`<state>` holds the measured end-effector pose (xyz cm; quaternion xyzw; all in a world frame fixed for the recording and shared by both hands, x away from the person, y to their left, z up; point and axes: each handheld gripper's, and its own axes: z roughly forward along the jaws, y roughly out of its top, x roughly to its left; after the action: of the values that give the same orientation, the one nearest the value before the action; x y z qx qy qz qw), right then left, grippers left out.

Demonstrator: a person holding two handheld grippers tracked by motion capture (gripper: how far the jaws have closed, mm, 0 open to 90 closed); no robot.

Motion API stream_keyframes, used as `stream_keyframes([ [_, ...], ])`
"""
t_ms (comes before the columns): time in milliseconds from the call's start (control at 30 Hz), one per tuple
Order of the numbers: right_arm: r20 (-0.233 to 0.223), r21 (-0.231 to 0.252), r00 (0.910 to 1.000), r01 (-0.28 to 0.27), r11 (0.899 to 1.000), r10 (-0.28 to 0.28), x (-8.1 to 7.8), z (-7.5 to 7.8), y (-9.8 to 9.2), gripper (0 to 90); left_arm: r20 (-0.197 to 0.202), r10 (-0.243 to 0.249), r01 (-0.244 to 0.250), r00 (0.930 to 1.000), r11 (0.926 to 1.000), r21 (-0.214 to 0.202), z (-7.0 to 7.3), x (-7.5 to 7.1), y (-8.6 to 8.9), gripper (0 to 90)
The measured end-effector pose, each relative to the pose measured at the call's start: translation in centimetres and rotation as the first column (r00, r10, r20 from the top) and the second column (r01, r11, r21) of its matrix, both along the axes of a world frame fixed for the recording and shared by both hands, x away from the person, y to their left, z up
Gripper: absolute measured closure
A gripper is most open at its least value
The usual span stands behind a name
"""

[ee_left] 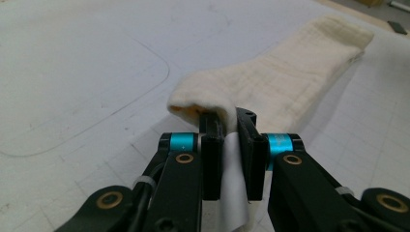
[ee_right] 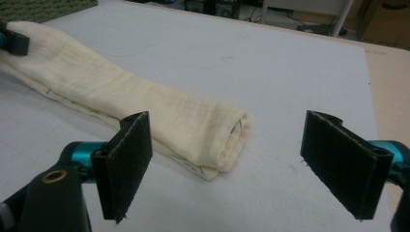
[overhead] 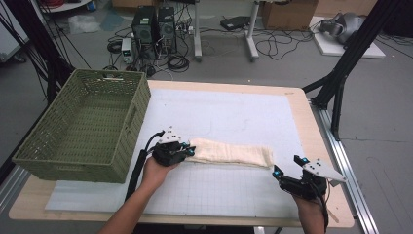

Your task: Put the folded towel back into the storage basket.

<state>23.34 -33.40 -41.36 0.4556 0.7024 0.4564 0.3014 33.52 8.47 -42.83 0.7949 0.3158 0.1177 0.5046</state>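
Wooden table point(overhead: 319, 146), almost wholly covered by a white gridded mat point(overhead: 234, 112). On the left part of the table, partly over the mat's edge, a large green woven basket point(overhead: 83, 126), open side up, nothing visible inside.

Near the front middle of the mat: a cream cloth point(overhead: 229, 153), folded or rolled into a long, narrow bundle. Long axis roughly across the table, left to right in the high view, with a slight slant, the right end a little nearer the person. Lying flat on the mat over most of its length. Left end close to the basket's front corner but apart from it. Right end rounded, layers showing as a fold in the right gripper view point(ee_right: 227, 140).

Left gripper point(overhead: 187, 150) at the cloth's left end, jaws clamped together on a thin edge of the fabric; in the left gripper view point(ee_left: 232, 140) the pads squeezed close with a strip of cloth between them, the bundle stretching away from the jaws toward the upper right.

Right gripper point(overhead: 288, 165) just off the cloth's right end, jaws spread wide apart, nothing between the pads; in the right gripper view point(ee_right: 227, 169) the rounded end in line with the gap but short of it, untouched.
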Motion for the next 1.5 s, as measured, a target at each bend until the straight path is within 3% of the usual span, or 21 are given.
stream_keyframes([
  [200,0.009,0.007,0.9998,0.017,1.000,-0.017,0.4,0.0,-0.1,17.2,0.011,-0.007,0.007,0.9999,0.9998,-0.019,0.2,-0.2,0.0,81.7],
  [433,-0.016,0.015,0.9995,0.027,1.000,-0.027,1.4,-0.3,-0.3,17.2,0.022,-0.008,0.009,0.9997,0.9990,-0.045,0.6,-0.4,0.3,81.7],
  [633,-0.072,0.018,0.9963,0.048,0.999,-0.046,2.5,-0.9,-0.3,17.2,0.023,-0.006,0.007,0.9997,0.9990,-0.045,0.6,-0.4,0.3,81.8],
  [833,-0.110,0.005,0.9934,0.033,0.999,-0.032,4.3,-1.5,0.6,17.2,0.025,-0.003,0.004,0.9997,0.9990,-0.045,0.6,-0.4,0.3,81.8],
  [1033,-0.190,-0.025,0.9805,0.044,0.999,-0.048,6.1,-2.6,1.8,17.2,0.032,-0.004,0.006,0.9995,0.9991,-0.041,0.6,-0.5,0.4,81.8],
  [1167,-0.236,-0.040,0.9707,0.036,0.999,-0.045,6.5,-3.1,2.2,17.2,0.037,-0.002,0.004,0.9993,0.9991,-0.041,0.6,-0.5,0.4,81.8],
  [1267,-0.303,-0.059,0.9529,-0.022,0.998,0.003,6.8,-3.7,2.5,28.2,0.043,-0.007,0.008,0.9990,0.9991,-0.042,0.6,-0.6,0.5,81.8],
  [1367,-0.301,-0.057,0.9535,-0.024,0.998,0.006,6.7,-3.8,2.5,33.3,0.045,-0.007,0.009,0.9990,0.9990,-0.044,0.6,-0.7,0.5,81.8],
  [1500,-0.304,-0.029,0.9508,-0.072,0.997,0.060,6.5,-3.6,2.5,58.5,0.047,-0.010,0.012,0.9988,0.9991,-0.042,0.5,-0.8,0.6,81.8],
])
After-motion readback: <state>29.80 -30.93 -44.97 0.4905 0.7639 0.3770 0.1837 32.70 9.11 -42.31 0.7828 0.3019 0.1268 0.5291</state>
